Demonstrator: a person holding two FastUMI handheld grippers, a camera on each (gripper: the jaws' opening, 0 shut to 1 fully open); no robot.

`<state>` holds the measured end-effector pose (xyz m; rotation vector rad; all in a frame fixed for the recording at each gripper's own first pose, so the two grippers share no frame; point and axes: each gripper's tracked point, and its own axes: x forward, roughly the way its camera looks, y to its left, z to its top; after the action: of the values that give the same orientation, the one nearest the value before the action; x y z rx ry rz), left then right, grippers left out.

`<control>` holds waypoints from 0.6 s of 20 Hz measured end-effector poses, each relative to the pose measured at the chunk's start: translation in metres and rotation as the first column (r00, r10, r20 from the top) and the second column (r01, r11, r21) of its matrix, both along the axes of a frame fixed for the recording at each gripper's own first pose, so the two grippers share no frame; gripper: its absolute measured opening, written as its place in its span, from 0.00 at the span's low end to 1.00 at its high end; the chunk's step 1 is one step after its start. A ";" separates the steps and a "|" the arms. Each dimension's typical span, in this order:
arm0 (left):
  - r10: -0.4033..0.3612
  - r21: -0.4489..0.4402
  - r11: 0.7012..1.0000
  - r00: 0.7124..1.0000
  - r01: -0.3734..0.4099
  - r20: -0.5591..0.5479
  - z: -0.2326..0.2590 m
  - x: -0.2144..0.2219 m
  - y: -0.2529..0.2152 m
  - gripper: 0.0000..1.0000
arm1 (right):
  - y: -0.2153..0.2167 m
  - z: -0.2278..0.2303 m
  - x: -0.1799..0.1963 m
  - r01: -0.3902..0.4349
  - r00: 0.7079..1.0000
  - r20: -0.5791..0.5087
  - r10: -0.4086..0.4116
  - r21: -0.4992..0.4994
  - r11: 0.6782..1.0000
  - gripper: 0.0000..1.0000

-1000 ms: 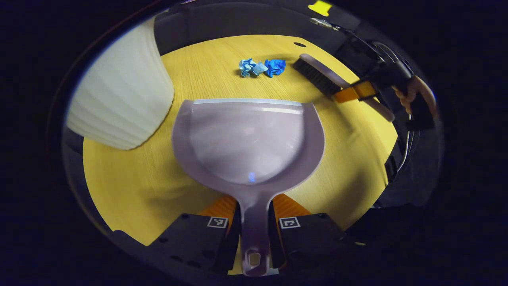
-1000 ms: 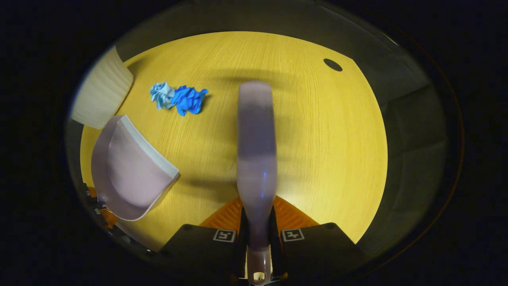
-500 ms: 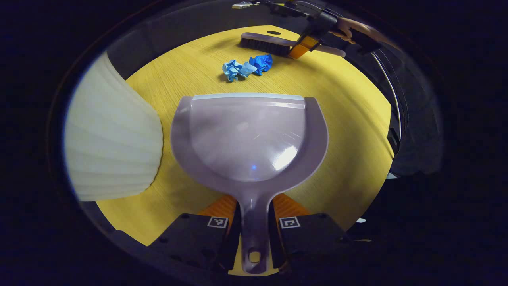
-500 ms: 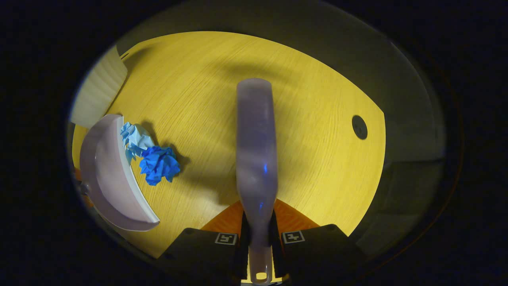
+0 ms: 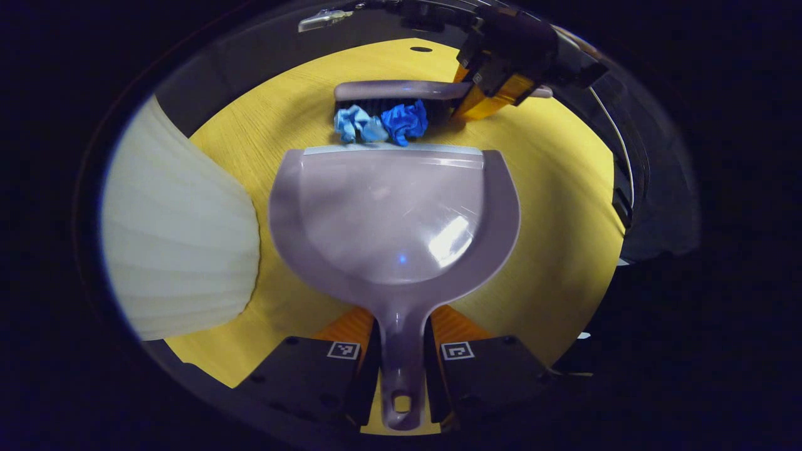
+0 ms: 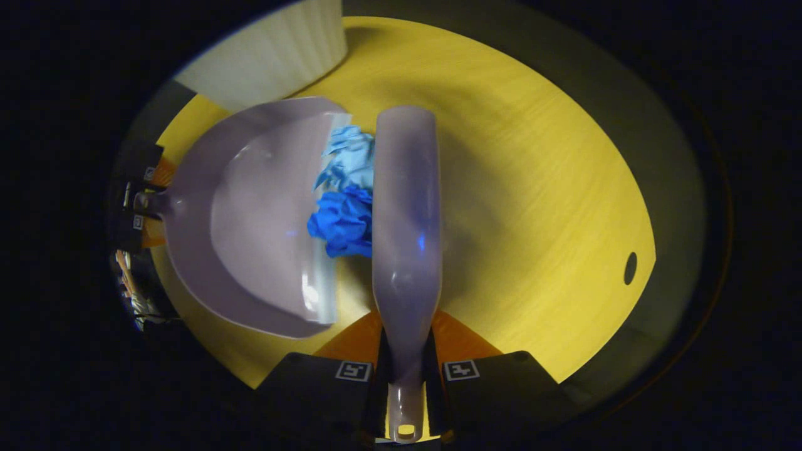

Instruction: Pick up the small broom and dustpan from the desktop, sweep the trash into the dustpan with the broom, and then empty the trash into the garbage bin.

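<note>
Left gripper view giving us broom (image 5: 391, 91) side-on at top centre, dark bristles behind trash; right gripper view giving its back, running up centre. Dustpan (image 5: 391, 213) pale mauve, glossy, lip on yellow tabletop (image 5: 564, 207). Light blue wad (image 5: 356, 123) and dark blue wad (image 5: 404, 121) lying crumpled, touching lip, pinned between lip and bristles. White ribbed bin (image 5: 178, 225) sitting at left. We're seeing left gripper (image 5: 401, 351) jaws clenching dustpan handle, right gripper (image 6: 407, 371) jaws clenching broom handle.
</note>
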<state>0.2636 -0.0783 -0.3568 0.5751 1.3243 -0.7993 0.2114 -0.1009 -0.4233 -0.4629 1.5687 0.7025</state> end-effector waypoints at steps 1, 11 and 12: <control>0.005 -0.011 1.000 1.000 -0.005 0.003 0.002 0.000 0.001 0.31 | 0.006 0.008 -0.007 0.001 1.000 -0.008 -0.001 0.030 1.000 0.28; 0.142 -0.180 0.974 0.990 -0.136 0.017 0.012 -0.012 -0.010 0.30 | -0.046 0.042 0.017 0.226 0.972 0.055 -0.229 0.057 0.972 0.28; 0.138 -0.190 0.973 0.990 -0.132 0.019 0.018 -0.017 -0.010 0.28 | -0.054 0.038 0.021 0.245 0.966 0.067 -0.249 0.062 0.968 0.28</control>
<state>0.2464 -0.0888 -0.3391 0.3430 1.2286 -0.7898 0.2322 -0.1549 -0.3851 -0.2452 1.5027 0.5278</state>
